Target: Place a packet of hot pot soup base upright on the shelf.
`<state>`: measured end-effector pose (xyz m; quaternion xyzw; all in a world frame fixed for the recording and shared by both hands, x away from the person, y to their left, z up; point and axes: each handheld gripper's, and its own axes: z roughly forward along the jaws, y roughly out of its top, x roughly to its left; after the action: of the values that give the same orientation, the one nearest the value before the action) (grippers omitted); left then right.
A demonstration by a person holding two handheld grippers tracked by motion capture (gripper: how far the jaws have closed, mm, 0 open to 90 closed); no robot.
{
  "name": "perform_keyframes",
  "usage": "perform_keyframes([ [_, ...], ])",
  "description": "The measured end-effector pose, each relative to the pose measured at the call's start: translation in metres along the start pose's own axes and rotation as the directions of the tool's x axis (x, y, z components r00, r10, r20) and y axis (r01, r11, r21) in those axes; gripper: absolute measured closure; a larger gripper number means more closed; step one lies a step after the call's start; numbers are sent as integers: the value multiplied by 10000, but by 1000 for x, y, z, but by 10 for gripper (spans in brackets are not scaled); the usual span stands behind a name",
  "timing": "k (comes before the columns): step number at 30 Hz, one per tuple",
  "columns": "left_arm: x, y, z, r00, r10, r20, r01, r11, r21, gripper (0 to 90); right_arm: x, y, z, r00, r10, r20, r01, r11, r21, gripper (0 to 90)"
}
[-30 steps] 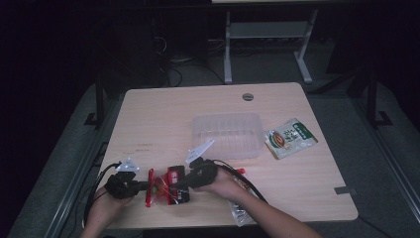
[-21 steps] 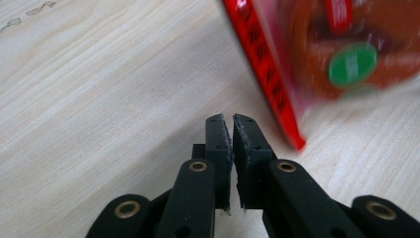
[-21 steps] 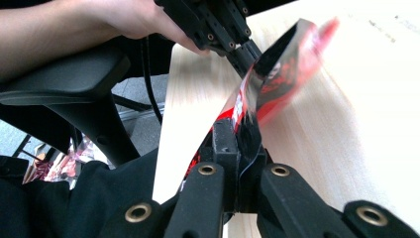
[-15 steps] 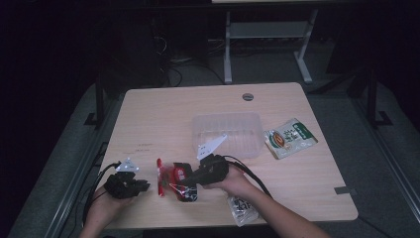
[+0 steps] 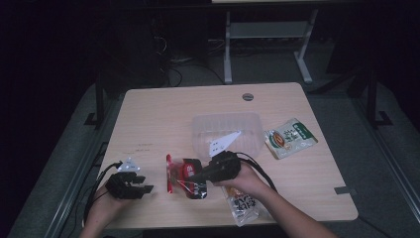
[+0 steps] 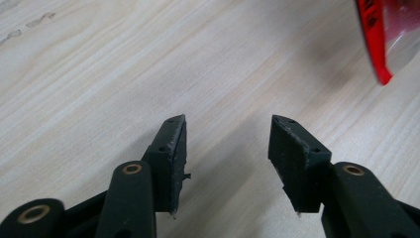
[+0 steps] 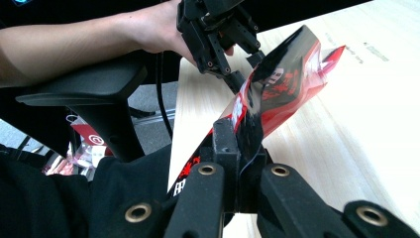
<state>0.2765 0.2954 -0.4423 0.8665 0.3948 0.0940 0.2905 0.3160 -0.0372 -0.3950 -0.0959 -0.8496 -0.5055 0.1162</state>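
Red snack packet [image 5: 185, 174] hangs pinched in your right gripper [image 5: 198, 176] just above the table's [image 5: 158, 114] near edge; left gripper [image 5: 143, 189], jaws just opened, holds nothing. Carry it steadily, probably towards the clear tray [image 5: 227, 130].

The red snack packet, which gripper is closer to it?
Right. The right gripper has its fingers shut on the red snack packet. The left gripper sits apart beside it, and its fingers have just been opening with nothing between them.

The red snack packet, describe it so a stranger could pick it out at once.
On the wooden table, look near the front edge, below the clear plastic tray. The red snack packet is pinched in the right claw. Its neighbours are pale, lying loose.
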Motion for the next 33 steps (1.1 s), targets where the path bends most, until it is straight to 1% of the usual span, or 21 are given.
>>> perform_keyframes([
  [1, 0, 0, 0, 10000, 0, 0, 0, 10000, 0, 459, 0, 0, 0, 10000, 0, 0, 0, 10000, 0, 898],
  [2, 0, 0, 0, 10000, 30, -12, -30, 10000, -15, 452, 1, -1, -6, 10000, -6, 48, 6, 10000, -21, 898],
  [3, 0, 0, 0, 10000, 46, -14, -46, 10000, -44, 452, 1, -1, -6, 10000, -6, 48, 6, 10000, -21, 898],
  [6, -1, 1, 0, 10000, 45, -45, -46, 10000, -78, 434, 1, -2, -15, 9999, -21, 129, 23, 9999, -124, 898],
  [7, -1, 0, 0, 10000, 61, -65, -61, 9999, -98, 421, 2, -2, -22, 9998, -72, 202, 76, 9998, -196, 898],
  [10, 0, 0, 0, 9999, 72, -79, -73, 9999, -93, 412, 2, -2, -32, 9992, -107, 372, 118, 9996, -274, 898],
  [11, 0, 0, 0, 9999, 80, -73, -80, 9999, -108, 411, 2, -2, -36, 9991, -29, 414, 41, 9996, -295, 898],
  [13, 0, 0, 0, 9999, 80, -75, -81, 9999, -131, 411, -1, -3, -43, 9984, 4, 564, 17, 9993, -360, 898],
  [15, 0, 1, 0, 9999, 78, -75, -79, 9999, -150, 411, -2, -2, -46, 9980, 9, 633, 17, 9992, -411, 898],
  [16, 0, 1, 0, 9999, 73, -73, -74, 9999, -156, 411, -5, -2, -53, 9972, 25, 751, 14, 9986, -524, 898],
  [17, 0, 0, 0, 9999, 82, -75, -83, 9998, -168, 411, -5, -2, -53, 9972, 25, 751, 14, 9986, -524, 898],
  [18, 0, 0, 0, 9999, 112, -78, -113, 9998, -152, 411, -6, -2, -56, 9964, 43, 846, 3, 9985, -543, 899],
  [19, 0, 0, 1, 9999, 97, -39, -98, 9999, -118, 411, -8, 0, -64, 9955, 14, 949, 50, 9977, -674, 898],
  [21, 0, 0, 1, 9999, 98, -32, -99, 9999, -109, 411, -10, 1, -69, 9946, 22, 1041, 56, 9972, -752, 898],
  [26, 1, 1, 2, 9999, 152, -53, -153, 9998, -103, 410, -15, 3, -84, 9890, -43, 1476, 176, 9959, -889, 898],
  [31, 0, 1, 3, 9999, 121, 18, -121, 9998, -146, 410, -22, 3, -98, 9832, 114, 1822, 84, 9942, -1077, 898],
  [33, 0, 1, 3, 9998, 215, 60, -215, 9997, -110, 405, -24, 3, -103, 9797, 263, 1989, -32, 9933, -1153, 898],
])
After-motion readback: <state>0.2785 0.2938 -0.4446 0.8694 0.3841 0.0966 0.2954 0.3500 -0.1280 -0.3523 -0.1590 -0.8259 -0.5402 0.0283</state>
